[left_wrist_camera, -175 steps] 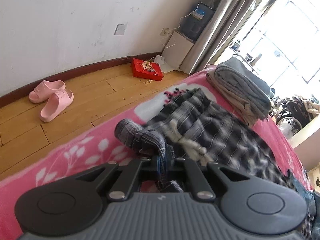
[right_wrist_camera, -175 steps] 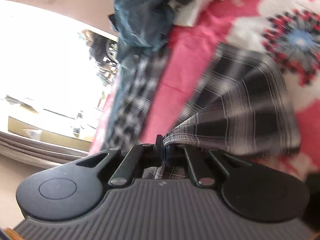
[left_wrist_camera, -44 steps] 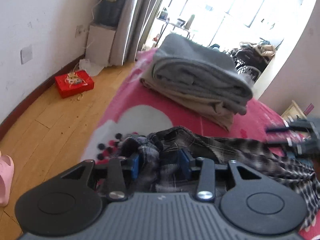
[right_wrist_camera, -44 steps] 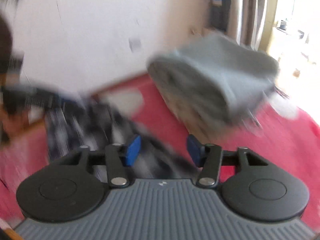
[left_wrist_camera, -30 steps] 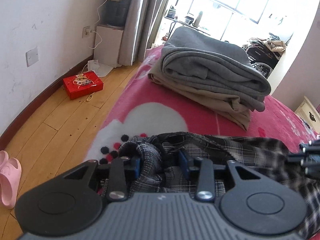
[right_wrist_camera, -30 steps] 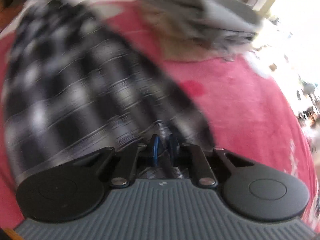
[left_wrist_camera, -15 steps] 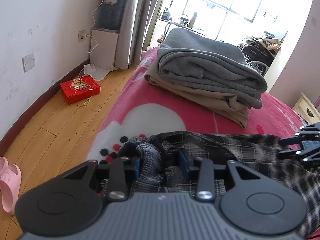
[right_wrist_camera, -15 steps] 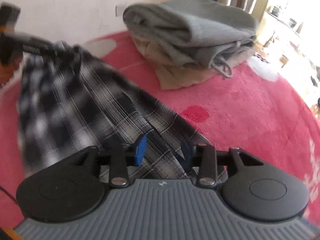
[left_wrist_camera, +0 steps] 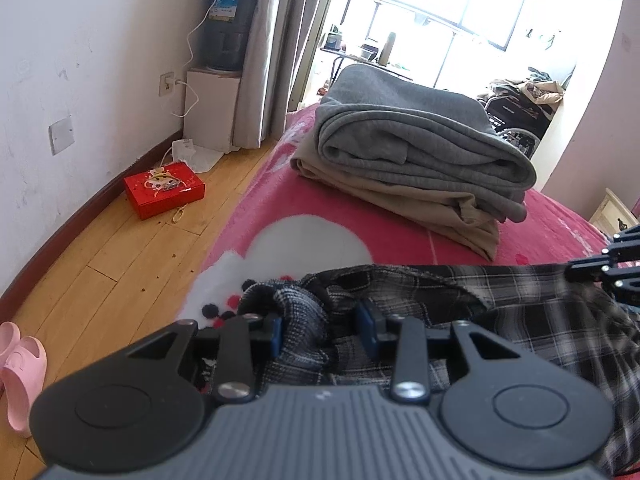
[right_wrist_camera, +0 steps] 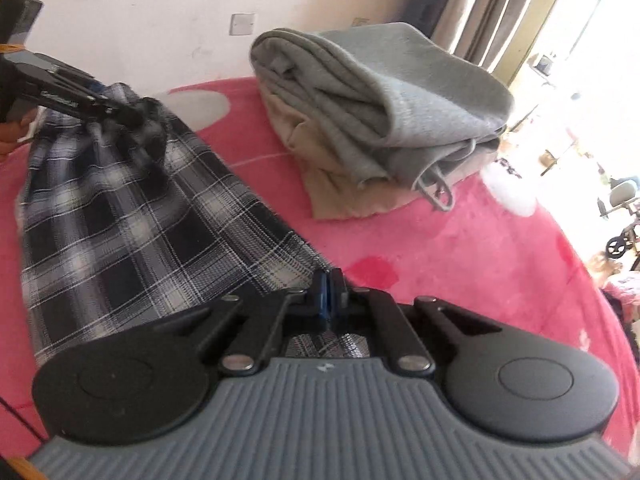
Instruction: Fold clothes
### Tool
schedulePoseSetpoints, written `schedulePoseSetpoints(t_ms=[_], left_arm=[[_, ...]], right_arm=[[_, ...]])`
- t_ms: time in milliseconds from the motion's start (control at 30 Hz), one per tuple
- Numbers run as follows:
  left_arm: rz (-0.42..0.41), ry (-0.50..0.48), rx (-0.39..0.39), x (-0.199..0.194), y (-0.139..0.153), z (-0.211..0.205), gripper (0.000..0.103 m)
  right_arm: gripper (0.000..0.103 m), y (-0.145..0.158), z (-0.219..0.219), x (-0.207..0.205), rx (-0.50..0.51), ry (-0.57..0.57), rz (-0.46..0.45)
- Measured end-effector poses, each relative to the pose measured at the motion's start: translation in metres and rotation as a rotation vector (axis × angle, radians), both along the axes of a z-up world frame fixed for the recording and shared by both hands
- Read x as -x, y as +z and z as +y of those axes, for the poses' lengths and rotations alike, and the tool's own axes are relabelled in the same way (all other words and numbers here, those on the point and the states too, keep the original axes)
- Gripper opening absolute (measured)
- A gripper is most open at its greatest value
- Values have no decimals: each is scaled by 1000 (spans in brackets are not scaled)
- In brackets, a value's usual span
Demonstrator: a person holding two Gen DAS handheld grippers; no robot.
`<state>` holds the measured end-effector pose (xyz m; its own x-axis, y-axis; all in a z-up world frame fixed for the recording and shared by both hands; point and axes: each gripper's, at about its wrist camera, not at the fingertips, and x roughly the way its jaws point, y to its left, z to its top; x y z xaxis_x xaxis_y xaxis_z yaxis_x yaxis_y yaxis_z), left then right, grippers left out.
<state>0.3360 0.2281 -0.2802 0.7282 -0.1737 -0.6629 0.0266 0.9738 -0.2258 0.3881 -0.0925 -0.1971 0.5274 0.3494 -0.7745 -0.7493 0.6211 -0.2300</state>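
Lying between tools: plaid garment [right_wrist_camera: 120, 216], right tool [right_wrist_camera: 329, 292] pinching edge.

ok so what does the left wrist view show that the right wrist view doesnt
Only the left wrist view shows the wooden floor, the red box and the pink slippers, plus the left gripper open around bunched plaid cloth.

Only the right wrist view shows the right gripper shut on the plaid garment's edge, and the drawstring loop hanging off the stack.

Both show the plaid garment, the folded grey and beige stack, the pink blanket and the curtains.
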Motion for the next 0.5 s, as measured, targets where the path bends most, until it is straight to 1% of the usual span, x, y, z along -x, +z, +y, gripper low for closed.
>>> schedulePoseSetpoints(t_ms=[167,333,400,433,467,500], left_arm=[[-5,-8,-30,0,0,-3,37],[2,-19,-55,-2,-1,-6,36],[10,-31,-65,-3,0,-7,36],[16,-40,-66,-4,2,-7,38],[23,-49,-69,-4,4,-7,39],[30,-59,-71,-5,6,-7,41]], right_arm=[[0,-16,-1,-11,22,-16,-7],[0,-46,-3,-22,3,-35,23],[2,-52,-9,-29,-63,-73,56],[6,-50,-18,-34,-130,-112,89],[10,-46,-30,-43,-221,-168,147],[18,-42,-46,-51,-320,-238,199]])
